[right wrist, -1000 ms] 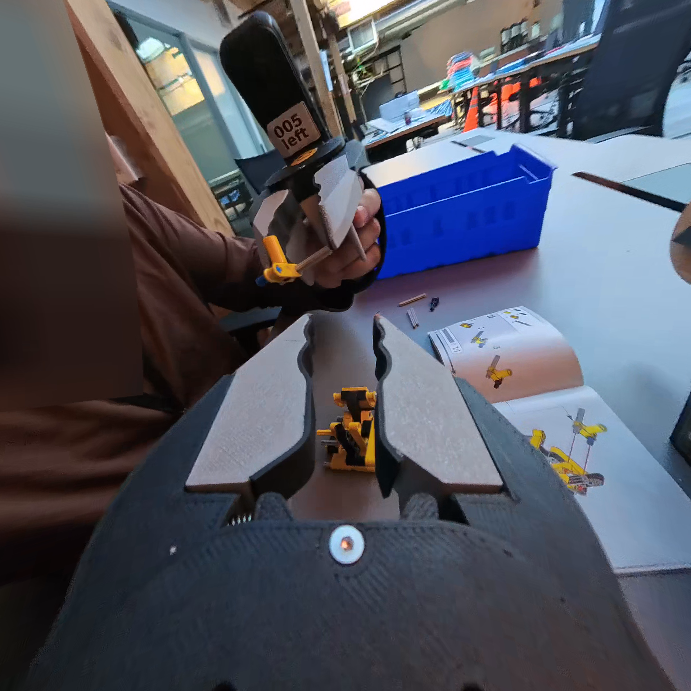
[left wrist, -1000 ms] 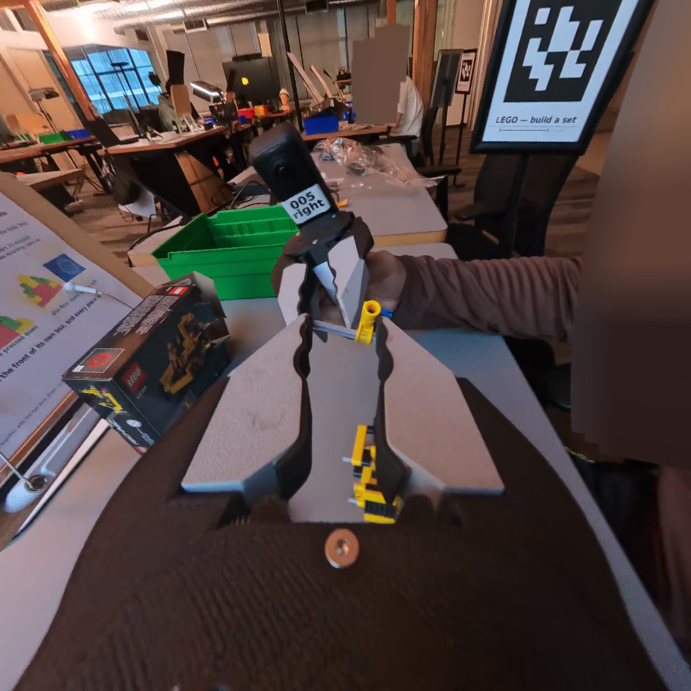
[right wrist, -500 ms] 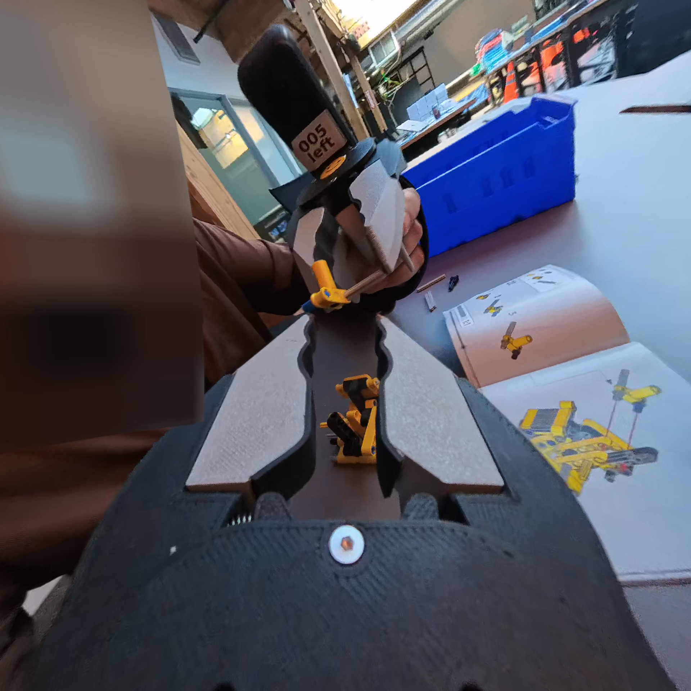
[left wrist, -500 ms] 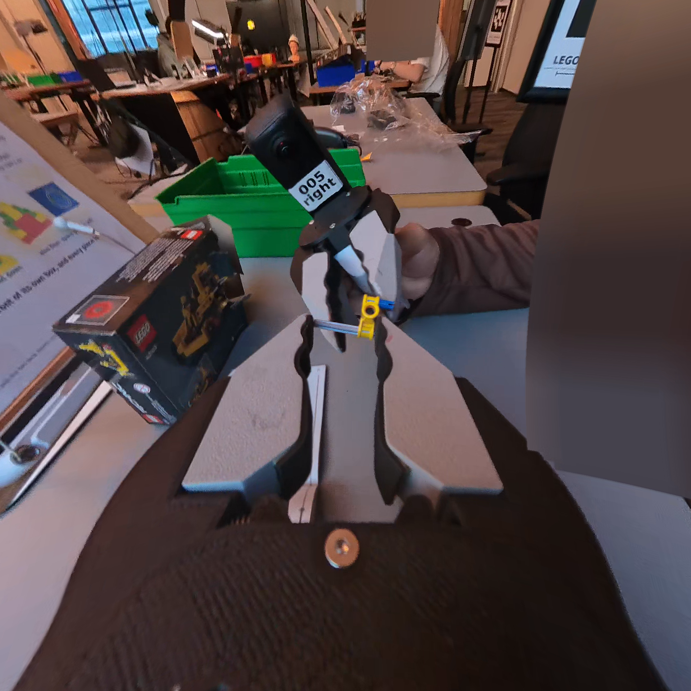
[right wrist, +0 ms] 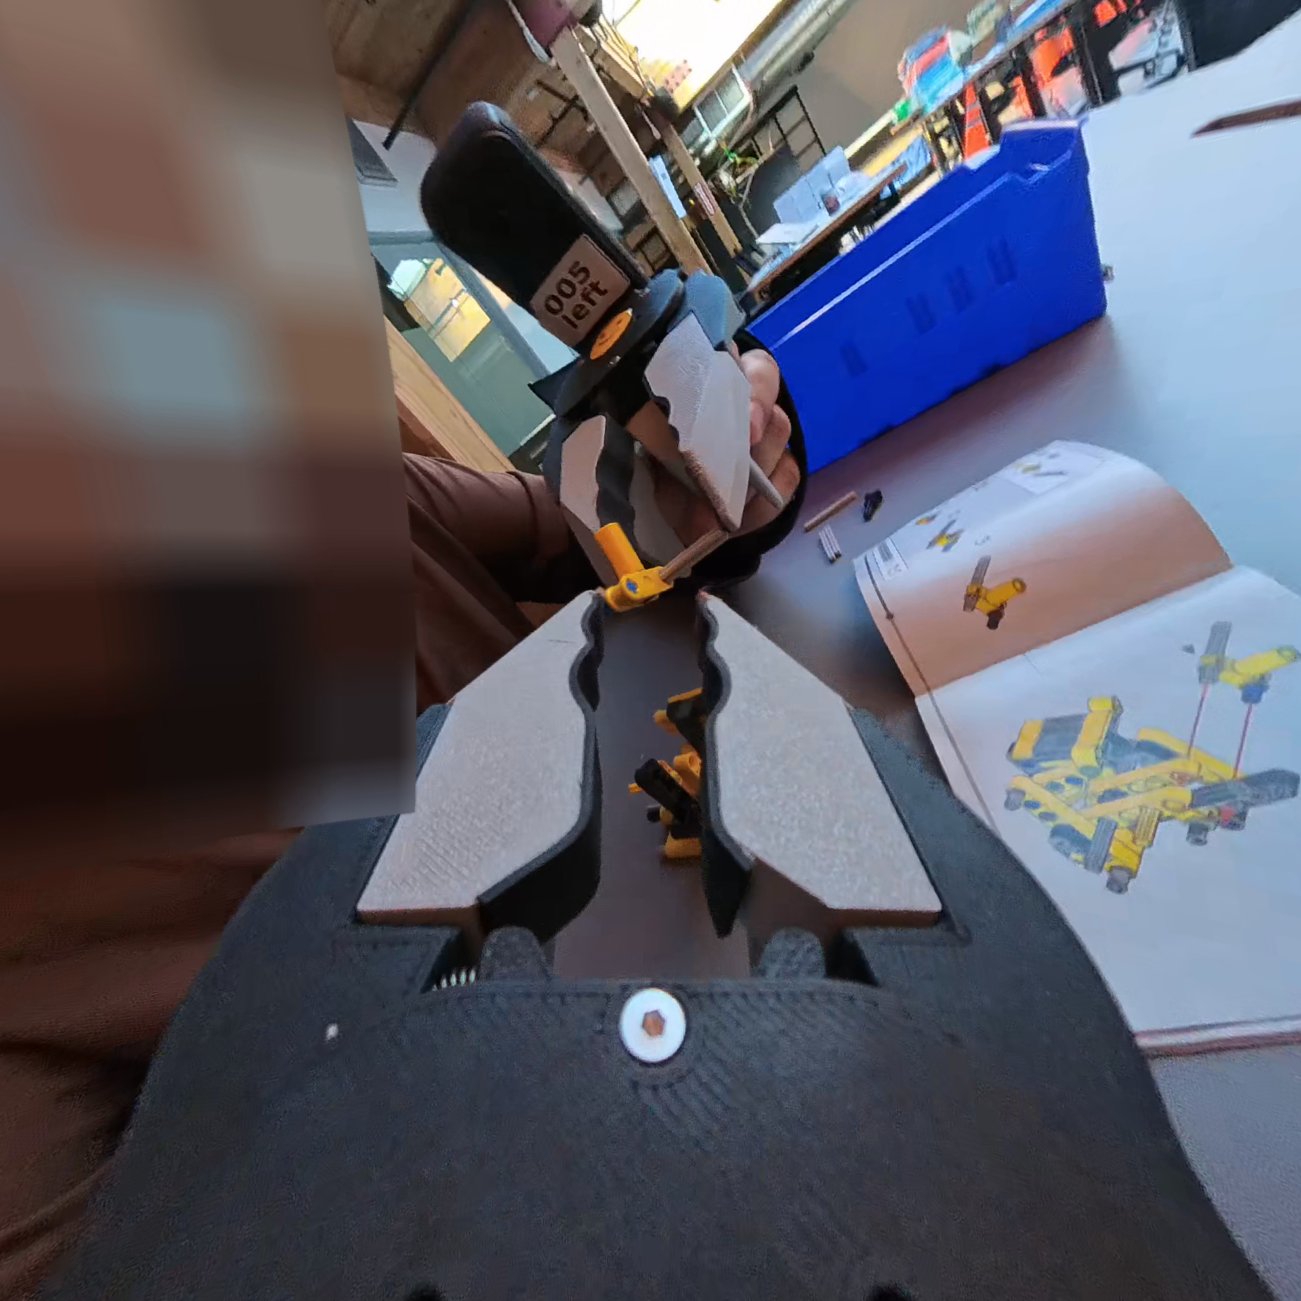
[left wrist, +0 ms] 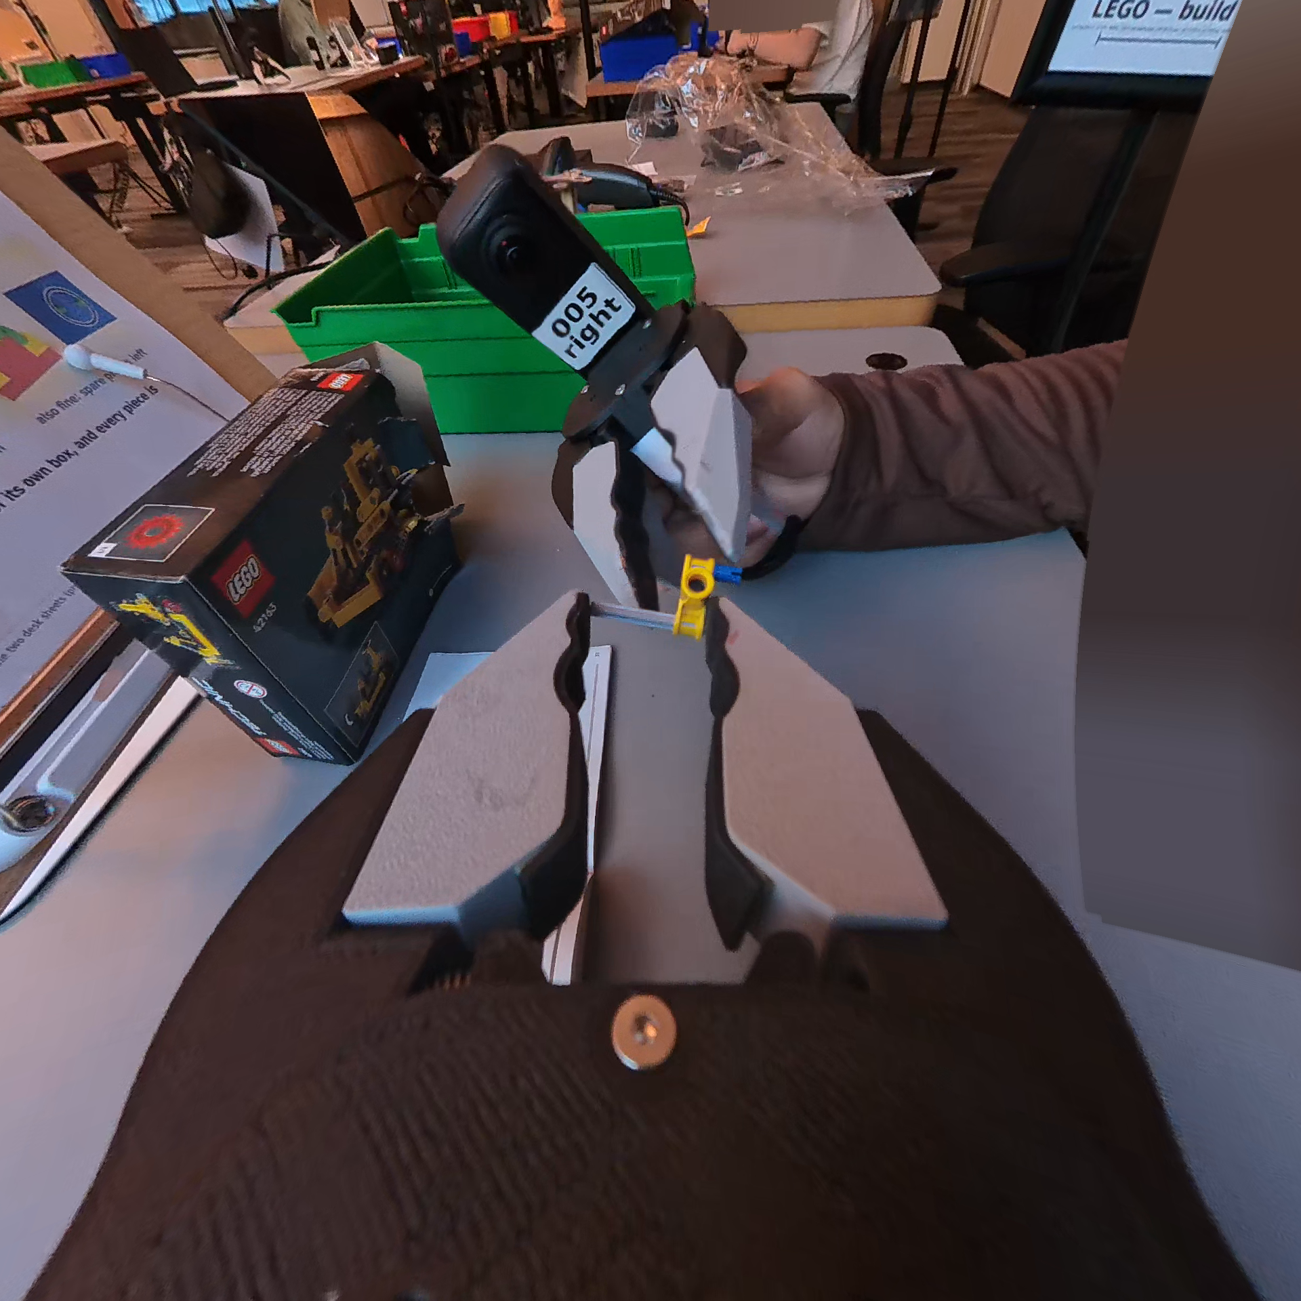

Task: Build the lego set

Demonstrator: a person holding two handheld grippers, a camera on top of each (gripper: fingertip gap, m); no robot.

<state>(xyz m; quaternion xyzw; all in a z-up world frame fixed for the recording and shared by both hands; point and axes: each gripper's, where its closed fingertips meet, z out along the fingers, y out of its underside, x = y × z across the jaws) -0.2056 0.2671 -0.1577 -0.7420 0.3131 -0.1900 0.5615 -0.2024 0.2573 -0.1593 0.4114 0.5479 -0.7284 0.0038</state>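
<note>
My left gripper (left wrist: 646, 609) is shut on a thin grey axle (left wrist: 630, 614) that spans its fingertips. A yellow connector (left wrist: 693, 597) with a small blue pin sits on the axle's right end. It also shows in the right wrist view (right wrist: 626, 574). My right gripper (right wrist: 648, 609) is open and empty. Its left fingertip is right by the yellow connector. In the left wrist view the right gripper (left wrist: 686, 570) points down at the connector. The partly built yellow and black model (right wrist: 676, 774) lies on the table below the right gripper's fingers.
A black set box (left wrist: 281, 563) stands at the left, with a green bin (left wrist: 457, 338) behind it. A blue bin (right wrist: 950, 296), several loose small pieces (right wrist: 838, 521) and the open instruction booklet (right wrist: 1126, 704) lie to the right. A poster board (left wrist: 56, 422) leans at the far left. The grippers are tip to tip, or close to it.
The two grippers have come closer together, and the right fingertips now reach the yellow connector. The model has dropped out of the left wrist view. The left gripper's hold is unchanged.
</note>
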